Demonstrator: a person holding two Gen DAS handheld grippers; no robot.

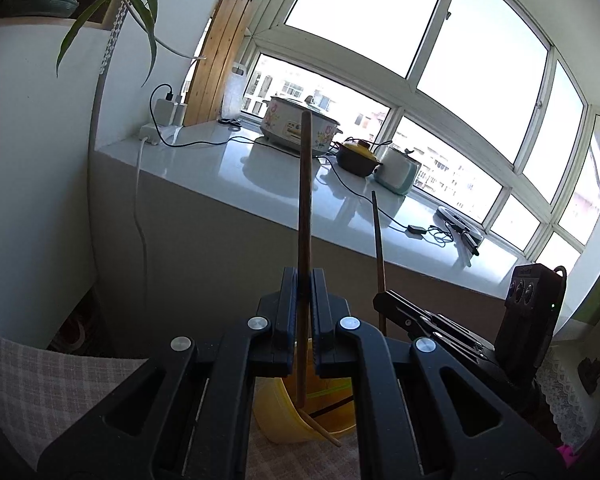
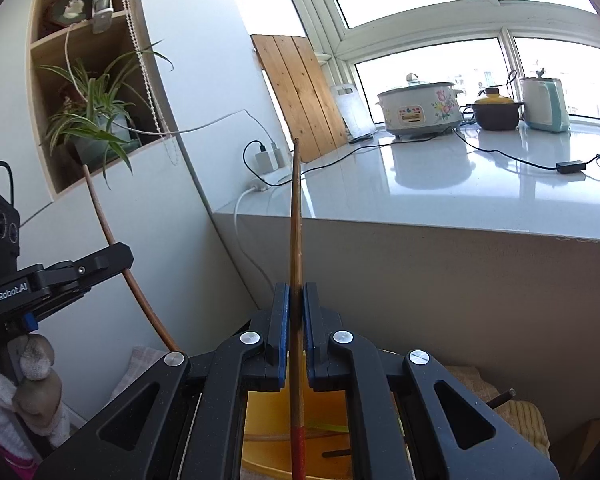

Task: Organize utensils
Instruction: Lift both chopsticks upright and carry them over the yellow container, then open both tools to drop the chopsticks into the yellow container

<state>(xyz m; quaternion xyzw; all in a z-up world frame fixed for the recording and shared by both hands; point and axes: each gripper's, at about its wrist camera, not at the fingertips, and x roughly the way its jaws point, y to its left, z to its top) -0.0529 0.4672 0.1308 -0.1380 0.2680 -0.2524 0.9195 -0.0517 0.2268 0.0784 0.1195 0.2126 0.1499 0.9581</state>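
1. My left gripper [image 1: 304, 280] is clamped on a dark brown chopstick [image 1: 305, 184] that stands upright between the blue pads, its top rising in front of the white counter [image 1: 228, 168].
2. That stick's lower end reaches down into a yellow container [image 1: 276, 412]; my own fingers cover most of the container.
3. A paler stick [image 1: 322, 430] lies slanted inside the container, only partly in sight.
4. My right gripper [image 2: 296, 296] is pinched on a second chopstick [image 2: 295, 220], light brown and upright, with a red band [image 2: 299, 448] low down.
5. Its bottom end runs off the lower edge of the right wrist view, so I cannot tell where it ends.
6. The yellow container [image 2: 268, 412] shows below my right fingers too, holding thin sticks I cannot make out clearly.
7. From the left wrist view, the right gripper [image 1: 384, 300] appears side-on, with its stick rising above it.
8. On the counter stand a floral rice cooker [image 2: 420, 108], a dark pot with a yellow lid [image 2: 496, 110] and a pale teal kettle [image 2: 544, 100].
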